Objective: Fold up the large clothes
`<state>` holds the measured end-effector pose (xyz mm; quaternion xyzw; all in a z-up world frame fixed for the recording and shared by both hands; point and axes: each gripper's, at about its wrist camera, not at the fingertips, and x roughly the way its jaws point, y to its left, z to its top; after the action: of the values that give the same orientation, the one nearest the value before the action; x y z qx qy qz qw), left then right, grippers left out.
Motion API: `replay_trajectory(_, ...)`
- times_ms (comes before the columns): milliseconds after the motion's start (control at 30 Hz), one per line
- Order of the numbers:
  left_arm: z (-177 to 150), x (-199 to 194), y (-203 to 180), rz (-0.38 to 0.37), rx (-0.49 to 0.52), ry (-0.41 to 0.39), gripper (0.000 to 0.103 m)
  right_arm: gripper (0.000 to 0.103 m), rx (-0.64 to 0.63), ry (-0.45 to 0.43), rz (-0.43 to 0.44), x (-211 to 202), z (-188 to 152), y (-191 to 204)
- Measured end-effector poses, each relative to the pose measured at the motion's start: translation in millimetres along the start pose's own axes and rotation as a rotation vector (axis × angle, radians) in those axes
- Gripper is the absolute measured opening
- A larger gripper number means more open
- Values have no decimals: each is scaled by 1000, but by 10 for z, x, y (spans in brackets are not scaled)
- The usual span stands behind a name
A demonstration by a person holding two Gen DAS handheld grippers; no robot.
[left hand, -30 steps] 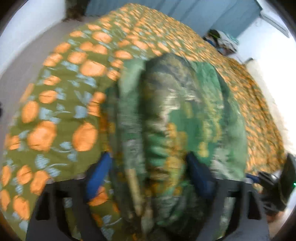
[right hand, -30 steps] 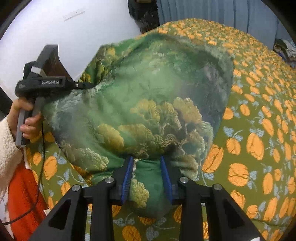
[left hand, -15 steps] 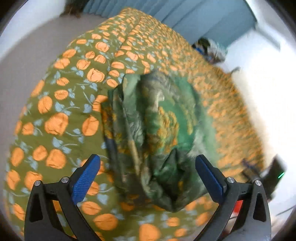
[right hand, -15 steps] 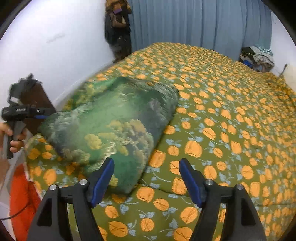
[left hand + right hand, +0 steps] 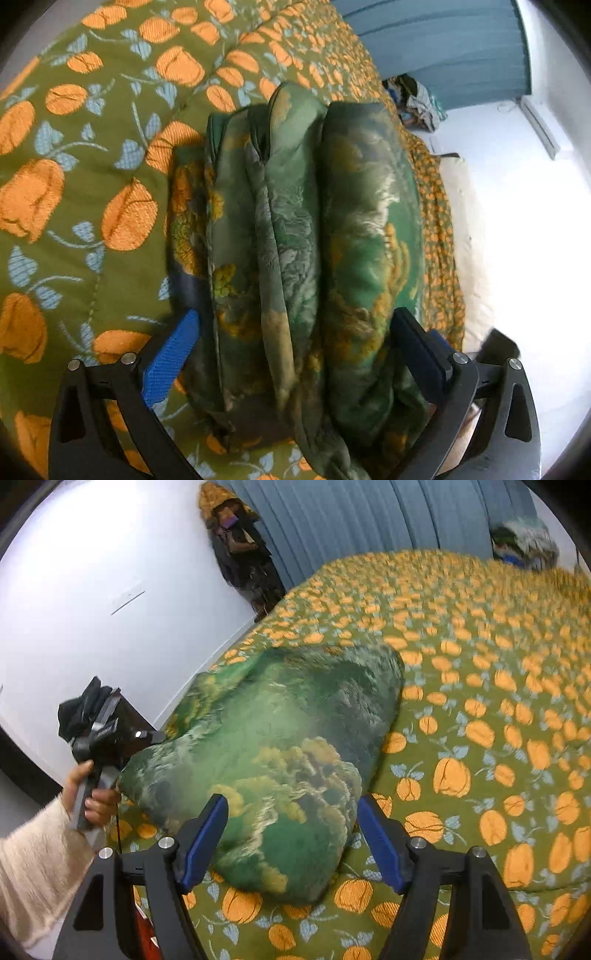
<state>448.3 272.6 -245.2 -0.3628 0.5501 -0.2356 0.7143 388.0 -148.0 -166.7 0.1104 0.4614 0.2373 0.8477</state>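
Observation:
A thick green patterned garment (image 5: 280,749) lies folded in a bundle on the bed (image 5: 498,709) near its left edge. In the left wrist view its stacked folds (image 5: 303,258) fill the space between my left gripper's (image 5: 295,354) wide-open fingers, which straddle one end of the bundle. In the right wrist view my right gripper (image 5: 291,834) is open, its blue pads either side of the bundle's near end without squeezing it. The left gripper (image 5: 107,734) shows there too, in a hand at the bundle's left end.
The bed has an olive cover with orange fruit print (image 5: 74,184). A white wall (image 5: 92,590) runs along the bed's left side. Blue curtains (image 5: 369,520) hang at the back, with dark hanging items (image 5: 240,554) and a pile of clothes (image 5: 524,542) at the far corners.
A second ago both grippers were shut on the garment, held up. Both opened and let it down on the bed. The left gripper has since moved in around the bundle's end.

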Motion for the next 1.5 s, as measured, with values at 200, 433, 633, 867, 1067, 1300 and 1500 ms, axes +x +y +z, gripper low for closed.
replay_trajectory(200, 49, 73, 27, 63, 50, 18, 103, 74, 198, 101, 166, 507, -20, -553)
replay_trajectory(433, 48, 131, 73, 78, 49, 40, 103, 77, 179, 137, 246, 731, 34, -554)
replay_trajectory(633, 135, 314, 197, 12, 24, 60, 103, 92, 264, 169, 368, 1081, 88, -706)
replay_trajectory(867, 228, 443, 187, 6, 20, 65, 103, 94, 248, 225, 347, 1352, 209, -585)
replay_trajectory(1067, 6, 283, -58, 21, 56, 15, 53, 66, 21, 145, 221, 1060, 266, -110)
replay_trajectory(1300, -13, -97, -676, 3, 162, -66, 49, 63, -117, -22, 282, 462, 535, 201)
replay_trajectory(1500, 620, 36, -1190, 33, 260, -136, 50, 63, -106, -84, 303, 470, 1202, -126)
